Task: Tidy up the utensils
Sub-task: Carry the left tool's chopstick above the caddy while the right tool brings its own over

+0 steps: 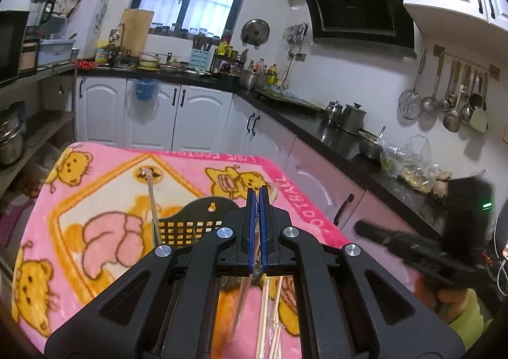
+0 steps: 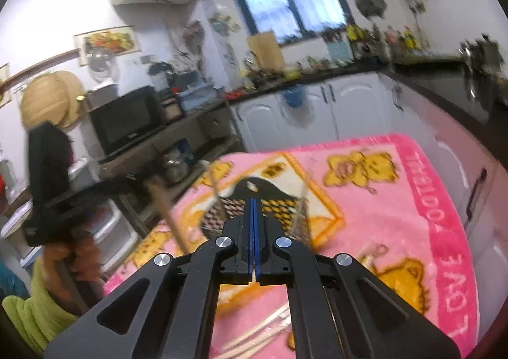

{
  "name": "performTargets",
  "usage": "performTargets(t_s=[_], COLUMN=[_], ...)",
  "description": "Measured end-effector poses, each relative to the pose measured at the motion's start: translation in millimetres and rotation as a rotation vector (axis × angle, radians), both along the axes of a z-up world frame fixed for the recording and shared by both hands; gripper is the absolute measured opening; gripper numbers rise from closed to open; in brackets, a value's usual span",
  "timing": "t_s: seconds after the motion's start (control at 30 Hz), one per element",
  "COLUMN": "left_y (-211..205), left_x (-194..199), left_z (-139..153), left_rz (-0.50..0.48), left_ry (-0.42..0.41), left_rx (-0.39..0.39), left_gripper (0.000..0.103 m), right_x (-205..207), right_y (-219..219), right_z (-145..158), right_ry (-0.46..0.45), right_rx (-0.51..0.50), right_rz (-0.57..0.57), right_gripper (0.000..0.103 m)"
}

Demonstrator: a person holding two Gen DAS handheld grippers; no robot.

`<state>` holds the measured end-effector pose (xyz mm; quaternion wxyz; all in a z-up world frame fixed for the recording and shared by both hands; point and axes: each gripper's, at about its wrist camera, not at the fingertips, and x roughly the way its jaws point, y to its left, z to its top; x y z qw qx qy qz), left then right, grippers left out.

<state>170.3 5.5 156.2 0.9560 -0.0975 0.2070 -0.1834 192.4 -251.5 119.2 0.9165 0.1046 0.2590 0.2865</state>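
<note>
- Pink blanket (image 1: 190, 175) with yellow cartoon bears and red lettered border covers the bench; kitchen cabinets and dark worktop behind.
- Black perforated utensil basket (image 1: 187, 222) stands on the blanket, keyhole tab at top of its back wall; in the right wrist view it sits just ahead of the right tool tips (image 2: 254, 197).
- One long pale stick utensil (image 1: 151, 197) leans upright in the basket, its top end wrapped in something clear.
- Left tool (image 1: 257, 189): blue pads pressed together, gripping a thin utensil (image 1: 246, 292) near its upper end; the piece hangs down below the pads. Exact type unclear.
- Right tool (image 2: 254, 200): jaws fully narrow; a sliver of pale material shows at the base of the pads, too small to identify.
- Loose chopsticks (image 1: 270, 324) in clear wrappers lie on the blanket under the left tool, near the basket front.
- Right wrist view is blurred.
</note>
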Motion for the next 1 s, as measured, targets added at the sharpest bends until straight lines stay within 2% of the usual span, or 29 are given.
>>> performTargets(t_s=[0.13, 0.23, 0.33, 0.37, 0.67, 0.83, 0.9, 0.93, 1.0], left_y=[-2.8, -4.1, -5.3, -5.2, -4.3, -4.6, -5.4, -6.0, -8.0], left_x=[1.6, 3.9, 7.5, 9.2, 26.7, 37.8, 44.0, 46.3, 53.0], left_z=[4.7, 10.0, 18.0, 22.0, 54.6, 73.4, 77.7, 78.3, 79.5], left_rz=[-0.011, -0.015, -0.017, -0.016, -0.002, 0.0, 0.004, 0.005, 0.009], left_ry=[-0.009, -0.02, -0.033, -0.04, -0.107, -0.146, -0.153, -0.153, -0.154], left_rx=[0.001, 0.002, 0.0, -0.002, -0.015, -0.019, -0.022, -0.022, -0.018], left_gripper=[0.001, 0.001, 0.001, 0.001, 0.001, 0.001, 0.001, 0.001, 0.001], right_x=[29.7, 58.0, 79.2, 87.6, 147.8, 169.7, 176.2, 177.8, 178.7], right_y=[-14.6, -28.0, -36.9, -39.0, -39.1, -41.3, -37.1, -34.3, -30.9], right_z=[-33.1, -64.9, -86.6, -93.9, -141.3, -158.1, -162.4, -164.8, -162.1], right_ry=[0.101, 0.215, 0.286, 0.31, 0.483, 0.563, 0.577, 0.579, 0.553], right_rx=[-0.045, -0.05, -0.071, -0.078, -0.15, -0.12, -0.15, -0.166, -0.191], right_rz=[-0.08, -0.116, -0.154, -0.169, -0.228, -0.232, -0.235, -0.229, -0.227], right_gripper=[0.001, 0.004, 0.028, 0.029, 0.029, 0.029, 0.019, 0.008, 0.007])
